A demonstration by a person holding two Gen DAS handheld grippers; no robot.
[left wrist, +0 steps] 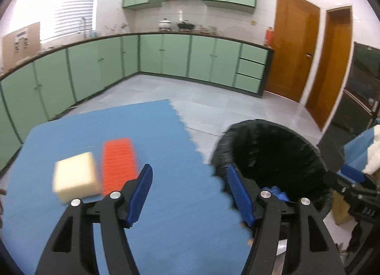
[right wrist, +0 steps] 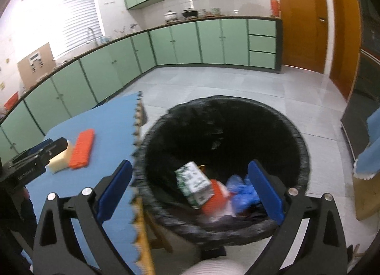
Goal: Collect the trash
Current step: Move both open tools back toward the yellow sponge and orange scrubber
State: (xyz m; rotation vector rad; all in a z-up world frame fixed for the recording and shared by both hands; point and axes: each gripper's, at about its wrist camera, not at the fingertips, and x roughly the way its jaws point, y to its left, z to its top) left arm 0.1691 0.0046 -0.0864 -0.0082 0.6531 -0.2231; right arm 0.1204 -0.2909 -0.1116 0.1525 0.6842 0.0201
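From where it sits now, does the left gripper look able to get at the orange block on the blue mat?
Probably yes: the left gripper is open and empty, the orange block lies just ahead-left, and only the cream sponge sits beside it.

I see mint-green cabinets (left wrist: 166, 54) lining white tiled walls, a bright blinded window (left wrist: 68, 6), grey floor tiles (left wrist: 213, 99) and wooden doors (left wrist: 294, 44).

left tongs (left wrist: 188, 190) with black arms, flat blue pads (left wrist: 140, 194), shiny round silver screws, right tongs (right wrist: 190, 189) just the same, small white letters on the black body
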